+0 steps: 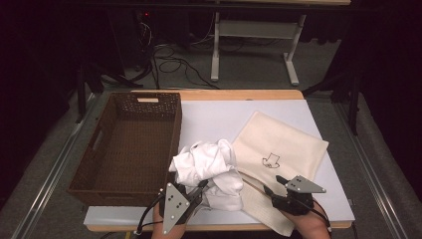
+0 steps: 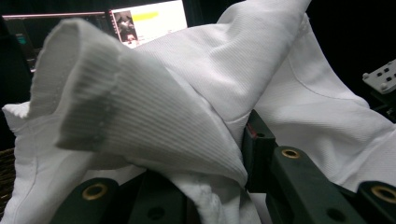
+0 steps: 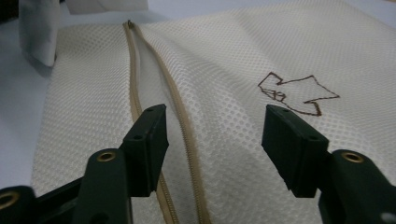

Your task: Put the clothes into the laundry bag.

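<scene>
A crumpled white garment lies near the table's front, between the basket and a cream mesh bag. My left gripper is shut on the garment's ribbed fabric, which bunches between its jaws in the left gripper view. The mesh bag carries a small brown embroidered mark and a tan zipper that runs open along its near edge. My right gripper stands open just above the bag, one jaw beside the zipper, the other toward the mark, with nothing between them.
A dark brown woven basket sits at the table's left, with nothing in it. The white table top is bare behind the garment. Beyond the far edge are floor cables and a white table frame.
</scene>
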`<state>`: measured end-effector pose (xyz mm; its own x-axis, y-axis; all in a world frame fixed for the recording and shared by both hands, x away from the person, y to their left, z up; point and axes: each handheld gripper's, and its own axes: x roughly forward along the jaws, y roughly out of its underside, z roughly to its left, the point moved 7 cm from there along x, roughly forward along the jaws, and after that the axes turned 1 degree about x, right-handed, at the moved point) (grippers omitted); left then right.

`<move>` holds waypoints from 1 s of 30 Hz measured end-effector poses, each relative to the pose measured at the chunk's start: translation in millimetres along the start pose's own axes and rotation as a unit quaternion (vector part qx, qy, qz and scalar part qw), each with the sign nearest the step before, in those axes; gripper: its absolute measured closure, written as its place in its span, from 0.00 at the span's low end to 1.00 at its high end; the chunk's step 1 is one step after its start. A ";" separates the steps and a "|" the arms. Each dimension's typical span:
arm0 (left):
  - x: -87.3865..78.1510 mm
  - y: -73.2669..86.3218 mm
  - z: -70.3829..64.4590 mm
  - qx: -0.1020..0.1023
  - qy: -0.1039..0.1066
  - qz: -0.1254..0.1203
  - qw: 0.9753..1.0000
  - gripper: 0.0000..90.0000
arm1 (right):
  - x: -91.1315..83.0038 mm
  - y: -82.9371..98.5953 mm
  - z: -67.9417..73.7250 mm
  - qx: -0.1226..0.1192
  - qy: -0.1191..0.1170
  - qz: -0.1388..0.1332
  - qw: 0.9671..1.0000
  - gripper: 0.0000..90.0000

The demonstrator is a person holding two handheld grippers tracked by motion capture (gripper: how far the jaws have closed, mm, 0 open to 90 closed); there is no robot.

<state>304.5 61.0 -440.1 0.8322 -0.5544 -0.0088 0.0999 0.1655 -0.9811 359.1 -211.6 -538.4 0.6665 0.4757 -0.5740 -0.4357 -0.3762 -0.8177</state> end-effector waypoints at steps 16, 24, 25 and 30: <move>-6.4 7.8 4.1 -0.013 -0.014 0.017 1.000 0.82 | 13.1 3.5 0.6 -0.029 -0.019 0.034 0.999 0.84; -6.0 9.8 5.5 -0.017 -0.013 0.021 1.000 0.82 | 10.6 2.9 1.1 -0.028 -0.028 0.026 0.999 0.77; -6.0 9.6 5.8 -0.019 -0.014 0.020 1.000 0.82 | 10.7 2.7 1.4 -0.026 -0.030 0.024 0.999 0.77; -6.3 9.3 6.7 -0.021 -0.014 0.019 0.999 0.82 | 8.1 0.4 3.3 -0.027 -0.033 0.016 0.999 0.78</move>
<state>303.8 71.5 -447.9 0.8504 -0.5244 -0.0417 0.0448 0.1511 -0.9875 362.3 -205.2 -543.5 0.6109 0.5130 -0.6030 -0.4219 -0.4335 -0.7963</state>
